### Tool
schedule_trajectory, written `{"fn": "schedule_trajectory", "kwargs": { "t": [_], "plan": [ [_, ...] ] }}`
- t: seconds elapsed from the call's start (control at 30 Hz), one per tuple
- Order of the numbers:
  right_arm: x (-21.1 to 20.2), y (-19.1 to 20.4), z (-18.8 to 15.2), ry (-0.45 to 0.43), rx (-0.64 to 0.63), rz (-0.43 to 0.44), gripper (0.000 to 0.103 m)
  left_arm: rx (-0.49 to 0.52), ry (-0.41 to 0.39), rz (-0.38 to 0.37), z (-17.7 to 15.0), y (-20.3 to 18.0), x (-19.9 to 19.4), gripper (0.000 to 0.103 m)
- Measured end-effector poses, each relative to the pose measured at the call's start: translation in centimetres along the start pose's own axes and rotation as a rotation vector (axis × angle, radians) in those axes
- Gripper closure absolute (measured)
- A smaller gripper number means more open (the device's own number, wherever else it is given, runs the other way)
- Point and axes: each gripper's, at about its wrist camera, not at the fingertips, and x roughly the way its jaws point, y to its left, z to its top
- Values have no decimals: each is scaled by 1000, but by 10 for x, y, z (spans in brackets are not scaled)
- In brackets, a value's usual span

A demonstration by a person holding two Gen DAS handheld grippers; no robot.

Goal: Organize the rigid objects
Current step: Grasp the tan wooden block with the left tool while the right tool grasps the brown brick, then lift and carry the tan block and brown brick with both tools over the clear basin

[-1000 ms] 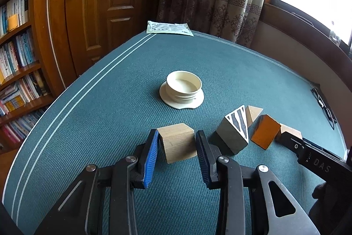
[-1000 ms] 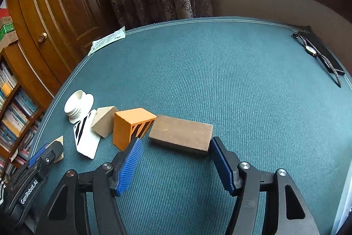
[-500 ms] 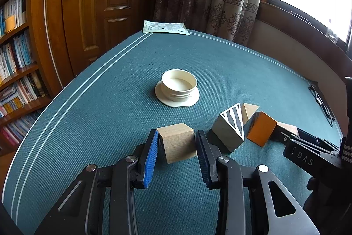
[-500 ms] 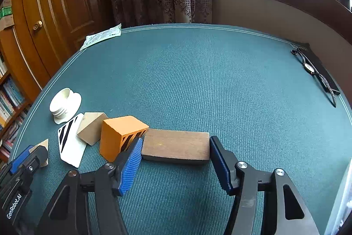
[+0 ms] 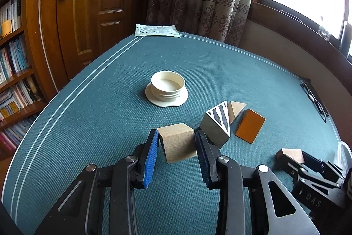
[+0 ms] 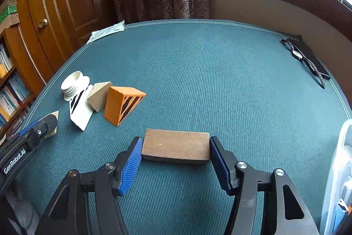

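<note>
A: What does the left gripper (image 5: 177, 147) have?

B: A pale wooden block (image 5: 177, 145). Both blue pads press on its sides, so the jaws are clamped on it. I cannot tell whether it rests on the green table (image 5: 220, 72) or sits just above it.

A: And the right gripper (image 6: 175, 154)?

B: Its pads sit against the two short ends of a flat brown wooden slab (image 6: 175, 147). The jaws are closed on the slab, about half spread because the slab is long. The slab lies level, apart from the other pieces.

A: Any containers?

B: One clear one: a round cream-white tub (image 5: 168, 86) standing upright on a cream-white disc (image 5: 154, 98), beyond the held block. Its inside looks bare, with only its own pale floor showing. At the right edge of the right wrist view there is also part of a translucent plastic bin (image 6: 336, 180); something orange and blue shows through its wall, but I cannot make out what.

A: Where are the rest of the pieces?

B: Between the two grippers, clustered. A wedge with a black-and-white striped face (image 5: 216, 124) lies just beside the held block. Touching it from behind is a small plain wooden wedge (image 5: 236, 108), and next to that an orange wedge (image 5: 250, 126) with black stripes on one side.

A: Anything else on the table?

B: A printed paper sheet (image 5: 157, 30) at the far edge, and a pair of glasses (image 6: 308, 61) on a dark case at the right side.
</note>
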Motion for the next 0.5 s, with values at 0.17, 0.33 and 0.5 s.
{"fn": "schedule_trajectory", "kwargs": {
  "t": [0.17,0.33,0.5],
  "plan": [
    [-19,-6,-16,3,22,25,39,10,0,-5,-1,-4,0,67],
    [-36,-11,-25,-7,32,34,39,16,-2,-4,-2,-6,-2,67],
    [-52,-15,-36,-16,35,37,39,19,-5,-5,-3,-7,-3,67]
  ]
}}
